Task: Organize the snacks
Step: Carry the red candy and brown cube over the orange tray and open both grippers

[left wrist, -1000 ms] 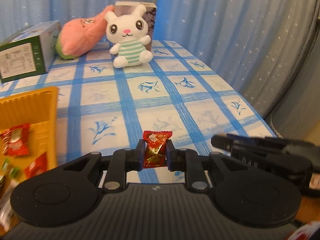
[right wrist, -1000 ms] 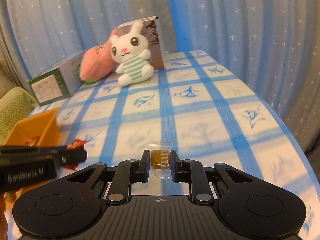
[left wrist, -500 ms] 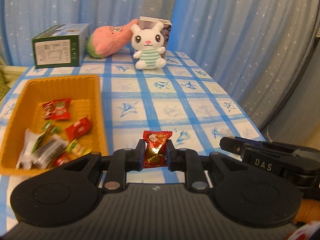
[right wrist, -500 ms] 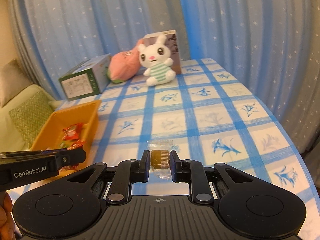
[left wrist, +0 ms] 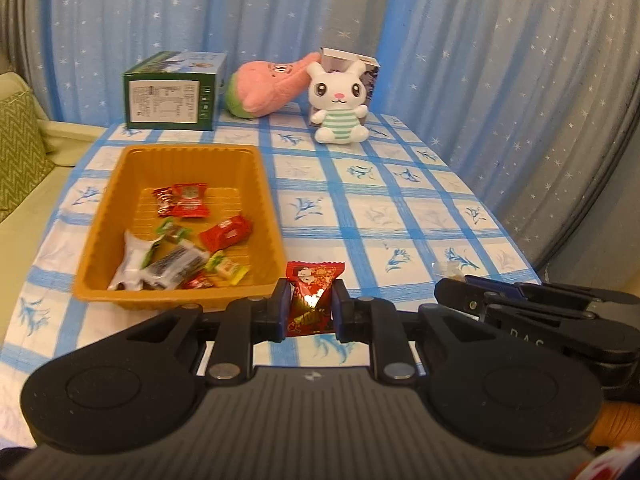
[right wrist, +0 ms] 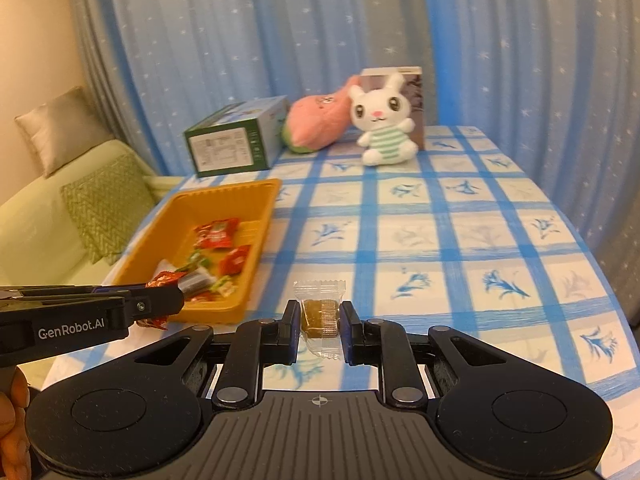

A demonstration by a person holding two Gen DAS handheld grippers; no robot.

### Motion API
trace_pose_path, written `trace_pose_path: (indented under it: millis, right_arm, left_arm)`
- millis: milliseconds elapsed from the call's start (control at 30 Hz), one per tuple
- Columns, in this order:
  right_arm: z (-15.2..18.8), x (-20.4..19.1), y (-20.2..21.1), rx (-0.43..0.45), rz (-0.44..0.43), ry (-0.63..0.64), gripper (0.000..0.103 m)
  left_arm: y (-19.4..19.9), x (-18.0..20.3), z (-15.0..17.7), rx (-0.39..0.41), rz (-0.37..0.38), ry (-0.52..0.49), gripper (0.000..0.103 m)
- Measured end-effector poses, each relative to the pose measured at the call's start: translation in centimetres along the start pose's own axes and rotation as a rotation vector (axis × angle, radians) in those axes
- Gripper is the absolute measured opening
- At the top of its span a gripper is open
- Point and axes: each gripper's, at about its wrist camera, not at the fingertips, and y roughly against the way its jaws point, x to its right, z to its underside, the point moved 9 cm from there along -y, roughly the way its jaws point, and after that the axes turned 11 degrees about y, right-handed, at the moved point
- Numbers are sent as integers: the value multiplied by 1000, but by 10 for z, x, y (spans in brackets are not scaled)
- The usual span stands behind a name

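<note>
Since a second earlier, both grippers had drawn back, bringing the whole orange tray into view. The left gripper pinched a red candy upright; the right gripper clamped a clear-wrapped brown sweet, long axis upright, its wrapper's lower end faint. Both were above the surface.

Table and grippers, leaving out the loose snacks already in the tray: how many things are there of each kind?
Plush toys: 2, white bunny, pink plush
Boxes: 2, green box, box behind the bunny
Orange tray: 1
Held snacks: 2, red candy in left gripper, clear-wrapped brown snack in right gripper
Total: 7
</note>
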Motion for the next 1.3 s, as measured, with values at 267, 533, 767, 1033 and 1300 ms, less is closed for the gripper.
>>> trace_pose_path:
  millis: [267, 533, 767, 1033, 1300]
  right_arm:
    - [-4, -34, -1, 3, -45, 44, 21]
    - [-6, -60, -10, -8, -82, 79, 21]
    - [-9, -75, -17, -11, -101, 100, 21]
    - [-11, -83, -31, -24, -119, 105, 21]
    - [-19, -87, -48, -31, -137, 101, 21]
  left_arm:
    - [22, -31, -1, 21, -44, 27, 19]
    - [31, -56, -3, 34, -72, 61, 19]
    - [32, -69, -4, 36, -82, 79, 19]
    - [29, -83, -6, 33, -101, 89, 19]
    - [21, -96, -11, 25, -116, 104, 19]
